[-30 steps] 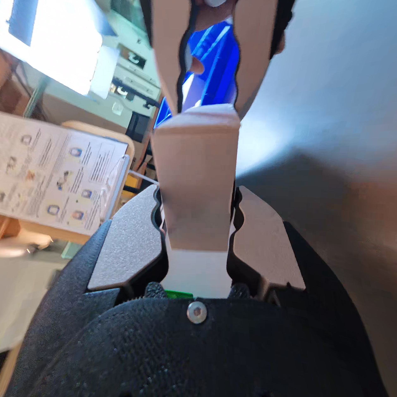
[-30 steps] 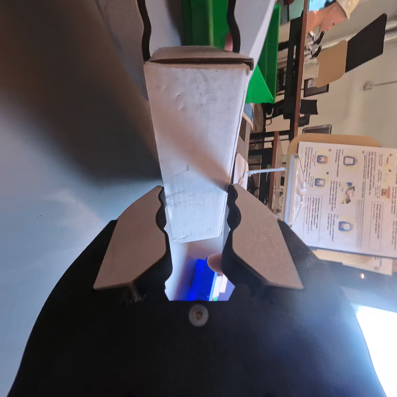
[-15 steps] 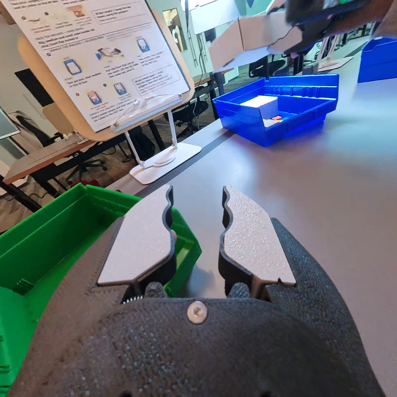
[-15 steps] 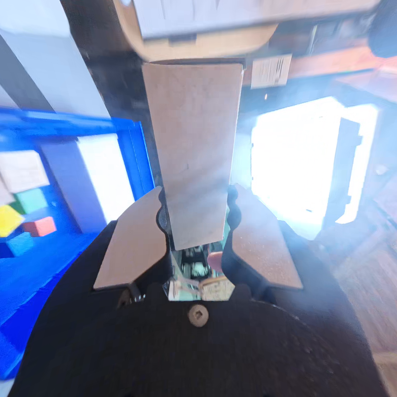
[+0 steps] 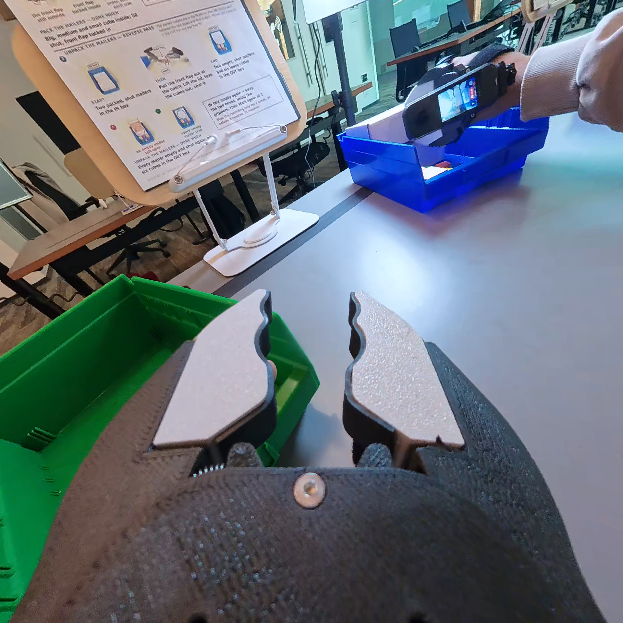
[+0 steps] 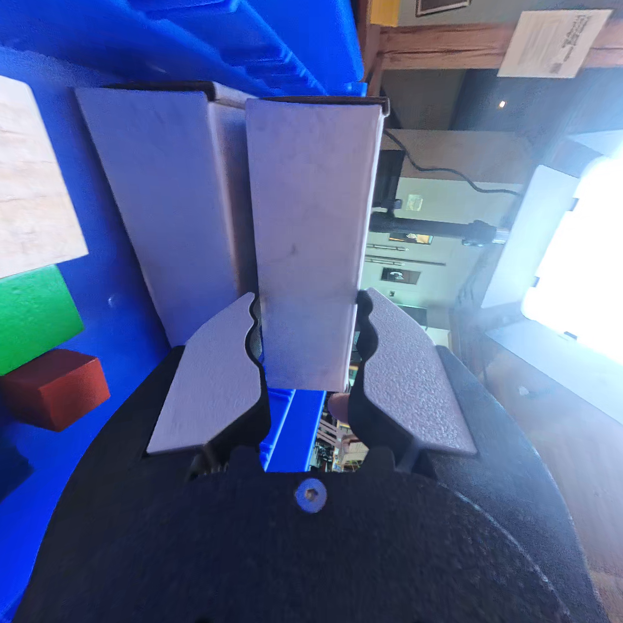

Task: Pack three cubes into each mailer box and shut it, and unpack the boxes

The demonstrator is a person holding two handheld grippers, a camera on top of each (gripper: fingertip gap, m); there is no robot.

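Over by the near-left corner of the smooth grey desk (image 5: 455, 303), the left tongs (image 5: 308, 332) hang with their jaws apart and nothing between them, the left finger sitting above the corner of the empty green plastic bin (image 5: 84, 354) and the right one above bare desk. Farther back on the desk there's a white stand holding a printed instruction sheet on a tan board (image 5: 161, 84), and to the right of that the blue plastic bin (image 5: 397, 175) near the far edge. In the left wrist view you can see a hand in a pale sleeve holding the right tongs (image 6: 306, 323) down into that blue bin, with a small camera unit whose screen is lit mounted on them. Up close in the right wrist view, those tongs are clamped on a white cardboard mailer box (image 6: 310, 236), pinching its narrow sides, and the box sits against the bin's back wall, right beside a second white cardboard mailer box (image 6: 161, 209) to its left; can't tell if the held one is resting on the bin floor. Loose in the same bin, left of the boxes: a pale unpainted wooden cube (image 6: 30, 182), a green cube (image 6: 30, 317) and a small red cube (image 6: 57, 387), each close to the next.
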